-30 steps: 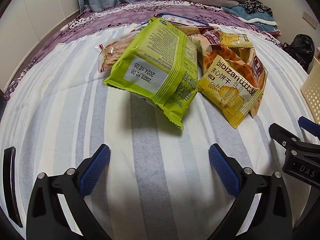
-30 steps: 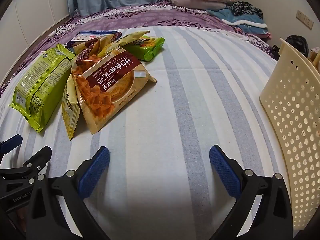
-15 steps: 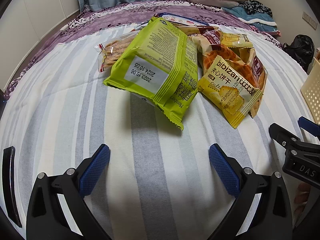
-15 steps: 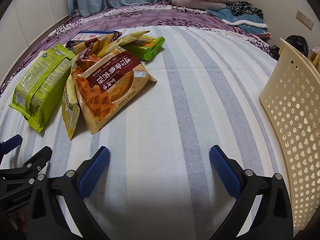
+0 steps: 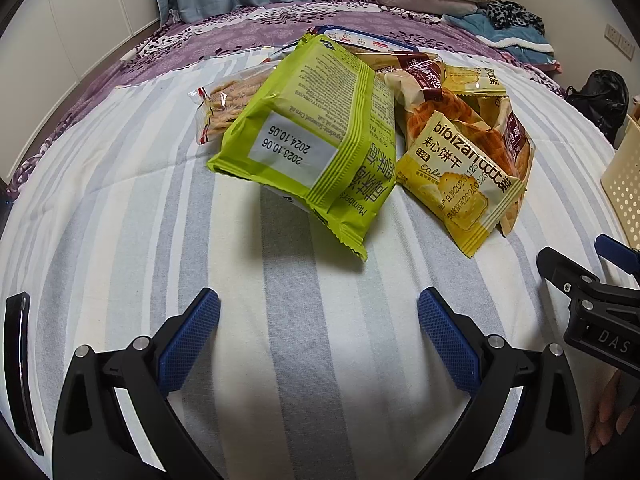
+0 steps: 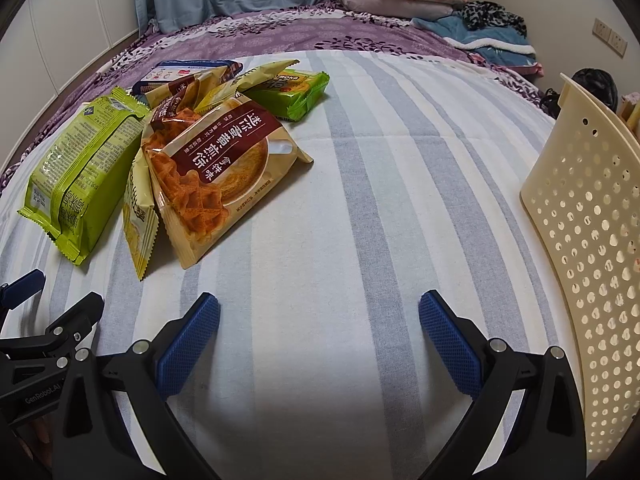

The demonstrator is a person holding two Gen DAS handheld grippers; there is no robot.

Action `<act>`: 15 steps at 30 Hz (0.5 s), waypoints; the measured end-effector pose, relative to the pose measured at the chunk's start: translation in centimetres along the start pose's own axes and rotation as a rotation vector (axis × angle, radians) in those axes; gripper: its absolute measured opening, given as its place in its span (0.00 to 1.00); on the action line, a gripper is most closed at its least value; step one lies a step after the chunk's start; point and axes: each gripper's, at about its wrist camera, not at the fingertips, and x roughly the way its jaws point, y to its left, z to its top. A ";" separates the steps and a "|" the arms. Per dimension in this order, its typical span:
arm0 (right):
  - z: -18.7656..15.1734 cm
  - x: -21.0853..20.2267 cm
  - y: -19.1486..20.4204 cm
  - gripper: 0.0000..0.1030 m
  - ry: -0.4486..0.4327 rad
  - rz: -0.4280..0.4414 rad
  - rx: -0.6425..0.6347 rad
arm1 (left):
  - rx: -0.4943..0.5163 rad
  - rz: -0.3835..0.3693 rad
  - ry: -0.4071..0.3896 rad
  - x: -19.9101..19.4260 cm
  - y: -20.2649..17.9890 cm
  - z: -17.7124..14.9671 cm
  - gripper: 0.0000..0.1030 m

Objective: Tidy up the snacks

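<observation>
snacks: pile of packets sits mid-bed; big green pack [image 5: 316, 140] runs long-ways toward the left gripper [image 5: 318, 336], waffle bag [image 6: 216, 176] beside it
basket: cream perforated basket [image 6: 592, 248] far right, cut off
surface: striped sheet [image 6: 360, 200], purple bedspread [image 6: 280, 36] behind
grippers: left and right gripper [image 6: 319, 338] both spread wide, holding nothing
hidden: packets underneath mostly covered
</observation>
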 end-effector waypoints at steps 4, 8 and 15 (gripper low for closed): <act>0.0 0.0 0.0 0.95 0.000 0.000 0.000 | 0.003 0.004 0.000 -0.1 0.0 0.0 0.98; 0.0 0.0 0.0 0.95 0.000 0.000 0.000 | 0.007 0.010 0.000 -0.1 -0.3 0.0 0.98; 0.0 0.1 0.0 0.95 -0.001 -0.003 -0.003 | 0.003 0.010 0.002 -0.2 -0.6 0.1 0.98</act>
